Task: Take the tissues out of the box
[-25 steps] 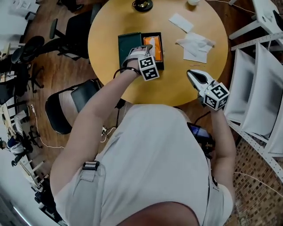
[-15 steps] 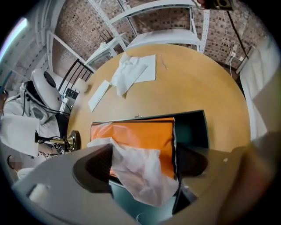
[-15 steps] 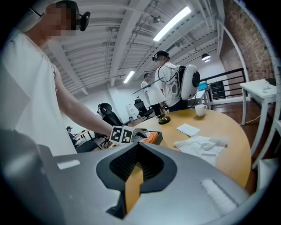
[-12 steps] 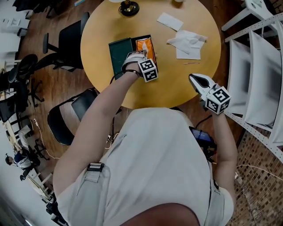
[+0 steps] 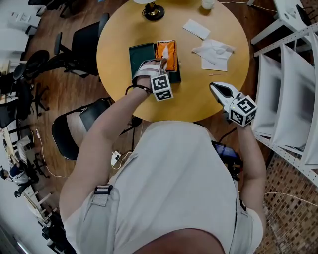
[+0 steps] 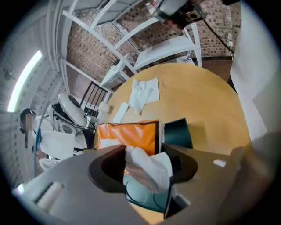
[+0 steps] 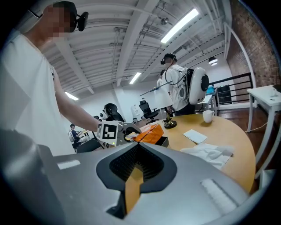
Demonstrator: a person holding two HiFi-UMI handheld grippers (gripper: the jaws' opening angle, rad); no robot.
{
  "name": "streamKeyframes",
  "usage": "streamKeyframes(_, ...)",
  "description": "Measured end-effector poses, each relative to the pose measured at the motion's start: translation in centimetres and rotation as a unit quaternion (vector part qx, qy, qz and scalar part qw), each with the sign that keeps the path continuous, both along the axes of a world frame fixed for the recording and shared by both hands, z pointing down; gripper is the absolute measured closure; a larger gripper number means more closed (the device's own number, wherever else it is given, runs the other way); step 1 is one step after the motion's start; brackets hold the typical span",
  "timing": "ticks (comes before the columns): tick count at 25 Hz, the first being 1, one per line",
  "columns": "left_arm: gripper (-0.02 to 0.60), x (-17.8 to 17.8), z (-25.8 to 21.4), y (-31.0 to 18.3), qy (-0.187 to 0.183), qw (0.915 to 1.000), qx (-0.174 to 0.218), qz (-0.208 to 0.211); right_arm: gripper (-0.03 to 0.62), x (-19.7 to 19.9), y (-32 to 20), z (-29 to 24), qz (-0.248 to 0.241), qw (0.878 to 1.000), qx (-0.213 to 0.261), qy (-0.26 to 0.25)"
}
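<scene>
A dark green box [image 5: 141, 53] lies with its lid open on the round wooden table [image 5: 124, 30], with an orange tissue pack [image 5: 171, 57] inside it. My left gripper [image 5: 160, 62] reaches over the pack from the near side. Its jaws are closing, and a white tissue [image 6: 149, 169] that rises from the orange pack [image 6: 127, 137] is pinched between them. In the left gripper view the left gripper [image 6: 147, 165] fills the lower half, and the green box [image 6: 178, 134] shows behind it. My right gripper [image 5: 214, 87] hovers shut and empty at the table's near right edge. From the right gripper [image 7: 137, 169] only a thin sliver of table shows between the jaws.
Crumpled loose tissues [image 5: 213, 52] and a folded one [image 5: 196, 29] lie at the table's far right. A white cup [image 5: 207, 4] and a small black stand [image 5: 153, 11] sit at the far edge. Office chairs [image 5: 82, 34] stand to the left and white shelving [image 5: 288, 74] to the right.
My left gripper has drawn back from the pack toward me, and a tissue now stands up from the pack between its jaws. The right gripper has hardly moved.
</scene>
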State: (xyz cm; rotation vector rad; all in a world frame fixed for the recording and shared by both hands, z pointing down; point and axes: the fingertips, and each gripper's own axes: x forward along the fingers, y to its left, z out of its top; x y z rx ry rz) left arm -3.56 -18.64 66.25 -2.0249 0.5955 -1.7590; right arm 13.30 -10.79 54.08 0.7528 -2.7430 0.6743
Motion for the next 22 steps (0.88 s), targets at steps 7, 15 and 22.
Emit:
streamKeyframes(7,0.352,6.5,-4.7,9.1,0.034,0.9847,0.025,0.169,0.594,0.9,0.5,-1.3,0.022,1.000,0.015,0.006)
streamKeyframes(15,0.350,9.6,1.7,16.4,0.029,0.9278,-0.058,0.367,0.594,2.8,2.8,-1.1,0.066,0.998,0.012,0.016)
streamKeyframes(22,0.347,9.2,7.5,19.4,-0.055,0.8881,-0.079,0.450,0.594,4.1,6.3,-0.7,0.100,0.995,0.002,0.021)
